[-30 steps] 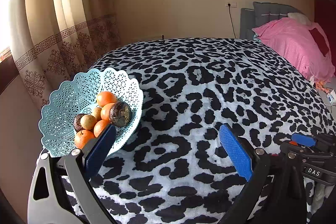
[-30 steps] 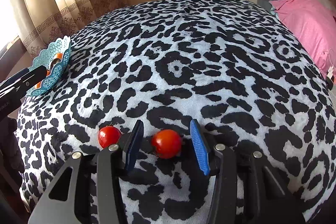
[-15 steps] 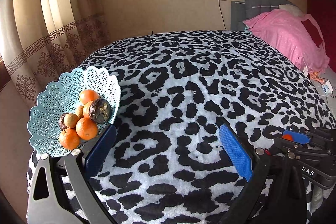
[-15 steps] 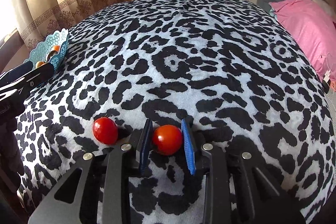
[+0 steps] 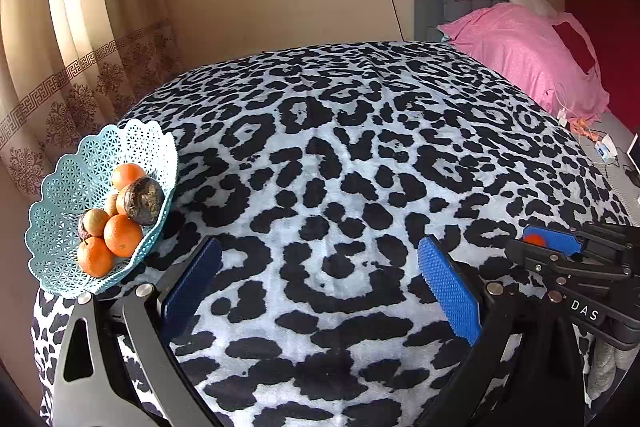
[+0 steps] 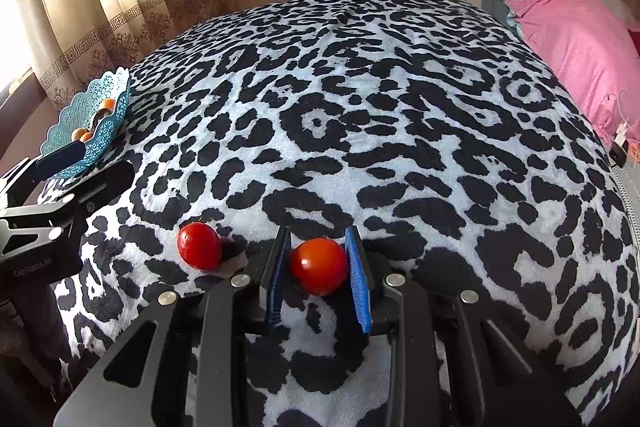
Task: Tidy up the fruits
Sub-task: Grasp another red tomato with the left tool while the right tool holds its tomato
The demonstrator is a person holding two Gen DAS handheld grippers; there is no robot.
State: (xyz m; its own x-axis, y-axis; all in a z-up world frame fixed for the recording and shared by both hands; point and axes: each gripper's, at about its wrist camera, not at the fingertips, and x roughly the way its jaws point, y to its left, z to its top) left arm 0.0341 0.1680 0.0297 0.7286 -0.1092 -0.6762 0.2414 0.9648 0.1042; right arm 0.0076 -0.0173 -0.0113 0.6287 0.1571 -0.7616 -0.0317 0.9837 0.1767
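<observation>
Grasp step: right tongs (image 6: 319, 267) clamped on tomato (image 6: 319, 265); left tongs (image 5: 320, 285) wide open, empty. Next: carry leftward to basket (image 5: 60, 211).

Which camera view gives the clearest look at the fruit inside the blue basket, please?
The left wrist view: the basket faces the camera, its oranges plainly visible. The right wrist view shows it small, edge-on, fruit mostly hidden.

Leopard-print blanket (image 5: 340, 187), pink pillow (image 5: 532, 55), patterned curtains (image 5: 80, 47)

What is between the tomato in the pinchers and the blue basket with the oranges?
In the right wrist view, another round red tomato lies on the leopard-print blanket between the gripped red tomato and the lacy turquoise plastic basket, beside the open left gripper.
</observation>
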